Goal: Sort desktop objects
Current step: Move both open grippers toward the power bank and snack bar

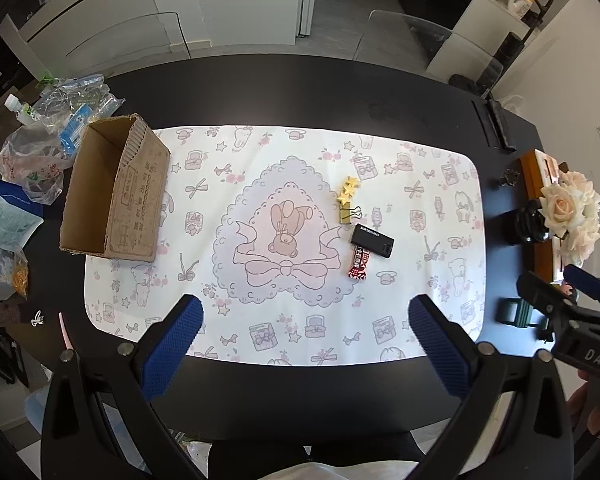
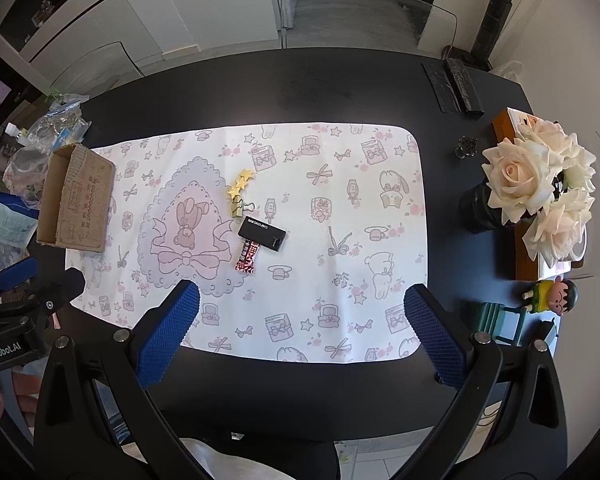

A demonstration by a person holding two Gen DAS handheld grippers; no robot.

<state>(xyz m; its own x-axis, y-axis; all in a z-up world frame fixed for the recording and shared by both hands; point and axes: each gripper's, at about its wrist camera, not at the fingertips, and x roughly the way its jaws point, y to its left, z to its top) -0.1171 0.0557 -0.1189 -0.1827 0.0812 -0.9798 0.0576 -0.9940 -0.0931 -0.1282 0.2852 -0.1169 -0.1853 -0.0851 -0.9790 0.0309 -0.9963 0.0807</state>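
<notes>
At the near edge of the worktop (image 1: 380, 80), 6 o'clock side, left hand-held gripper (image 1: 306, 340) hovers with jaws spread wide, nothing between the blue pads (image 1: 172, 344). Right hand-held gripper (image 2: 300, 332) likewise wide and empty, just off to 3 o'clock of the left one. Both sit back from the printed mat (image 1: 440, 200); judged a ready stance before a first pick.

Objects to sort lie clustered right of mat centre, toward 1 o'clock from the left gripper: gold binder clip (image 1: 350, 213) with yellow star trim (image 1: 348, 188), black charging box (image 1: 372, 239), red patterned wrapper (image 1: 358, 266). Box overlaps the wrapper's upper end; clip just beside the box at 11 o'clock. Box probably has to go first.

Cardboard box (image 1: 116, 192) at 10 o'clock on the mat's left edge, open side up; likely the bin.

Writing: box lid reads roughly "CHARGING", upside down from here. Gripper bodies marked "DAS" and "GenRobot.AI". Carton print not legible.

Rose bouquet (image 2: 536, 188) at 3 o'clock, well apart.
</notes>
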